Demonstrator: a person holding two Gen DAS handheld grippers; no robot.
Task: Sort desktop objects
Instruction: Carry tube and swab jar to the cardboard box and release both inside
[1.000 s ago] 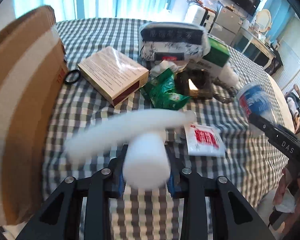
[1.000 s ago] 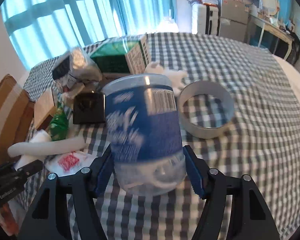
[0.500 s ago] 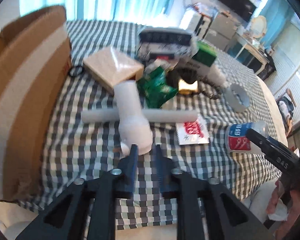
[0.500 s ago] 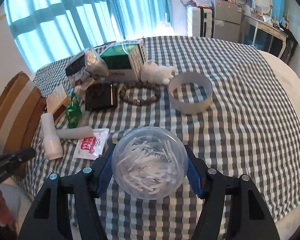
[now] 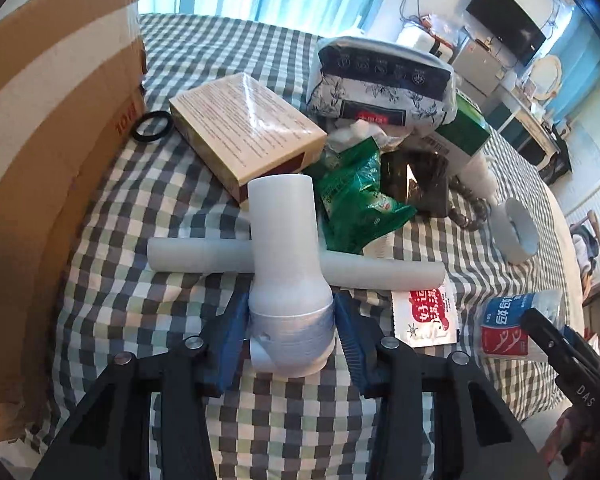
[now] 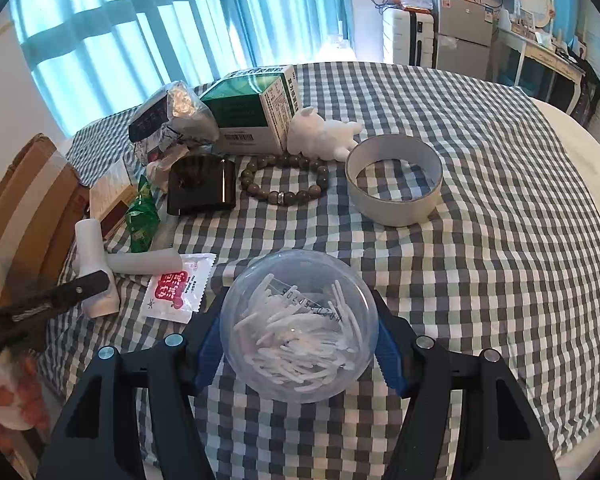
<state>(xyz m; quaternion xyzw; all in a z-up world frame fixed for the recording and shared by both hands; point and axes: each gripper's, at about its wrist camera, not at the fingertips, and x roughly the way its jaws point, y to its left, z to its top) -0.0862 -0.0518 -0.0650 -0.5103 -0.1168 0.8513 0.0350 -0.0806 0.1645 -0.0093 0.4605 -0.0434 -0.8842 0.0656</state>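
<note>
The left tongs [image 5: 292, 332] had just been opening. A white bottle [image 5: 286, 264] lay between the blue pads, which sat right at its sides; I cannot tell if they pressed it. The bottle lay on the checked counter [image 5: 148, 292], across a white tube [image 5: 204, 255]. The right tongs [image 6: 299, 340] held a clear tub [image 6: 299, 326] of white sticks, low over the counter. A red packet [image 6: 178, 287] lay between tube and tub.

Cardboard box [image 5: 40, 152] cut off at left.
</note>
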